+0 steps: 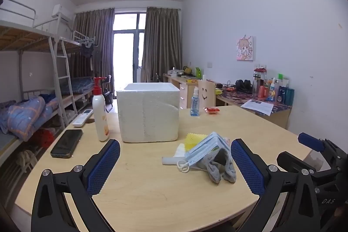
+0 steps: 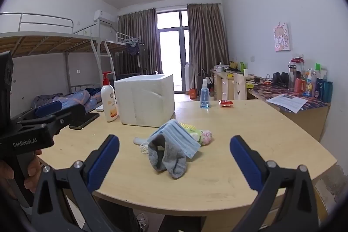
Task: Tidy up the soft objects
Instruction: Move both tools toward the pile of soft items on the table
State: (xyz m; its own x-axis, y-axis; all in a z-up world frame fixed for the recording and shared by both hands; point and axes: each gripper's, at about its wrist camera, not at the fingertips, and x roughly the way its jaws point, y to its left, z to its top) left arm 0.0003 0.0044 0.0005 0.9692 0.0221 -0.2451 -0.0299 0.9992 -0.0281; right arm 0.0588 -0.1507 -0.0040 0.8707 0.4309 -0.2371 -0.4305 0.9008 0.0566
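A pile of soft things lies on the wooden table (image 1: 141,188): a grey sock (image 1: 219,166) (image 2: 167,156), a blue face mask (image 1: 206,149) (image 2: 176,134), a yellow sponge (image 1: 193,138) and a small plush toy (image 2: 204,136). A white foam box (image 1: 148,112) (image 2: 144,99) stands open behind the pile. My left gripper (image 1: 175,164) is open and empty, with the pile just inside its right finger. My right gripper (image 2: 174,164) is open and empty, in front of the sock. The right gripper also shows at the right edge of the left wrist view (image 1: 313,145).
A lotion pump bottle (image 1: 100,110), a black phone (image 1: 66,142) and a remote (image 1: 82,117) lie left of the box. A blue spray bottle (image 1: 194,102) and a red wrapper (image 1: 212,110) sit behind. Bunk beds stand left, a cluttered desk (image 1: 261,101) right.
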